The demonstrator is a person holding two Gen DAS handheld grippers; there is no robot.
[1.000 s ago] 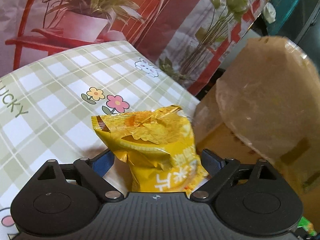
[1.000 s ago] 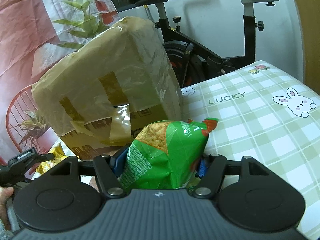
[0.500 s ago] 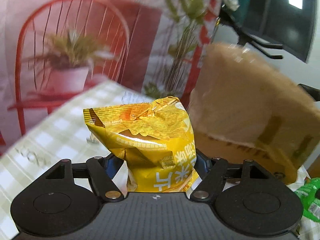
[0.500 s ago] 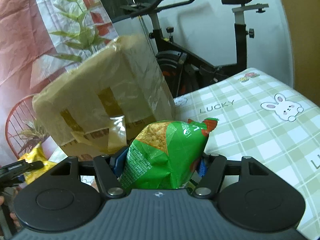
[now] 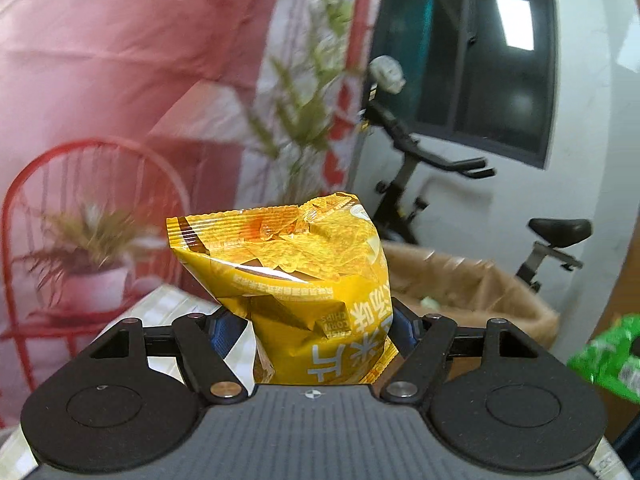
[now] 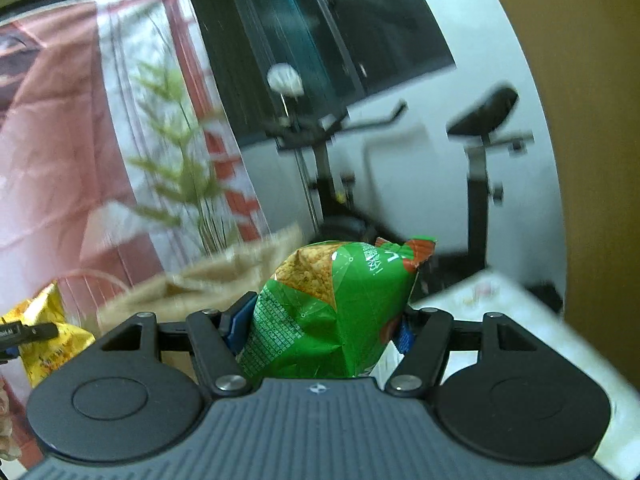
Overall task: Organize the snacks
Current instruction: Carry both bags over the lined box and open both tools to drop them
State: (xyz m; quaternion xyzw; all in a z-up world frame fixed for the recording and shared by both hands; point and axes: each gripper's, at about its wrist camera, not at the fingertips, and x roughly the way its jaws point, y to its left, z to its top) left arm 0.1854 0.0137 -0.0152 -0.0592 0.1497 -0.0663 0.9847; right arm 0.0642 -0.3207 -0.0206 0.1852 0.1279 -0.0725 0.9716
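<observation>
Left tool (image 5: 312, 330) clamps a yellow chip bag (image 5: 296, 280), held in the air left of the brown box (image 5: 472, 292). Right tool (image 6: 320, 326) grips a green snack bag (image 6: 336, 308), raised right of that box (image 6: 224, 276); exercise bike (image 6: 476, 184) behind.

yellow chip bag (image 5: 296, 280): upright, crinkled | green snack bag (image 6: 336, 304): upright, tilted right

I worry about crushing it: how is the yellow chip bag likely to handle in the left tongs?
The yellow chip bag looks puffed and creased, so probably light and crushable. Its glossy film may slip, though the left tongs pinch its lower half and it stands upright, so likely fairly self-supporting.
</observation>
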